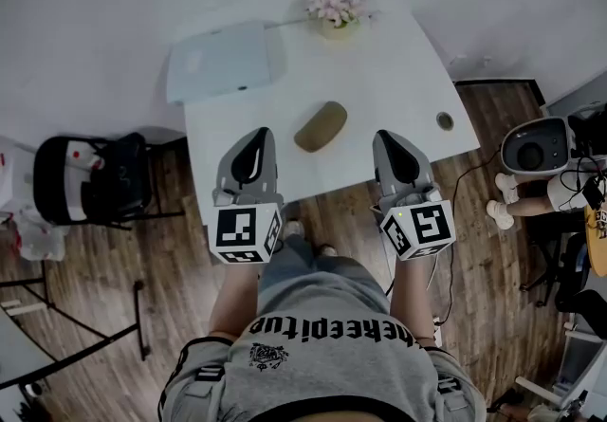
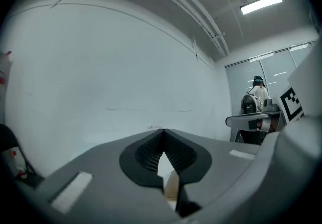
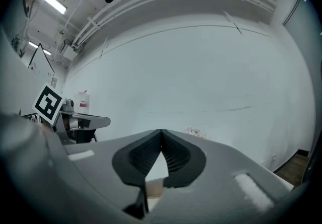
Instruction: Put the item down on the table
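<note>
Left gripper (image 1: 256, 137): fingers together, empty, at near edge of desk (image 1: 398, 69).
Right gripper (image 1: 387, 139): fingers together, empty.
Brown item (image 1: 321, 126): lying on desk, ahead between both grippers, touching neither; long axis near-left to far-right; neither hand clearly nearer.

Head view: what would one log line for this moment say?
brown item: lying on table | left gripper: jaws shut, empty | right gripper: jaws shut, empty

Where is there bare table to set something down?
Widest free patch: right side of the table, between brown oblong item, flower pot and small round piece. Also near-left, below the flat pale board. Far edge is crowded.
</note>
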`<state>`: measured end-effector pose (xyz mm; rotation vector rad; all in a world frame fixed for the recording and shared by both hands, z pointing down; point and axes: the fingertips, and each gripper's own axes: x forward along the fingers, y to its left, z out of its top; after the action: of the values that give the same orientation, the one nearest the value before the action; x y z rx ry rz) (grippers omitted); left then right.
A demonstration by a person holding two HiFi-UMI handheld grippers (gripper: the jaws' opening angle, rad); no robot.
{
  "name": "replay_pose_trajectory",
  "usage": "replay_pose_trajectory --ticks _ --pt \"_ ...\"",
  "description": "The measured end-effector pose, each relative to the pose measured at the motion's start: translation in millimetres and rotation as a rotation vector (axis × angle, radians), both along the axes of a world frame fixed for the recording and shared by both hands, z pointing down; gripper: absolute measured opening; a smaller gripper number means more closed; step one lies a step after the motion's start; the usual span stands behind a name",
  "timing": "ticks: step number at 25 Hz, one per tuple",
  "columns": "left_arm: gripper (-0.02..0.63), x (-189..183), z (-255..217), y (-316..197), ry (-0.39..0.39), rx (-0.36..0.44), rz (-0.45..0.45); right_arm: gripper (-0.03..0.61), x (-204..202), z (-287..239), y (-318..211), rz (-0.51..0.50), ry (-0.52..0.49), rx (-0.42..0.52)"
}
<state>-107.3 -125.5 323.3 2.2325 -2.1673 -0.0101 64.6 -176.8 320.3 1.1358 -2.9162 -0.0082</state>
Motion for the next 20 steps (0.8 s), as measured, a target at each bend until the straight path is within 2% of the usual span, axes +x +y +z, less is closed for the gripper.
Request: replay_pose_trajectory --ticks 20 --pt "0.018 15.5 -33.8 57.8 -0.012 0.118 -0.083 -0.005 19.7 -20.2 35.6 -0.041 -0.003 0.064"
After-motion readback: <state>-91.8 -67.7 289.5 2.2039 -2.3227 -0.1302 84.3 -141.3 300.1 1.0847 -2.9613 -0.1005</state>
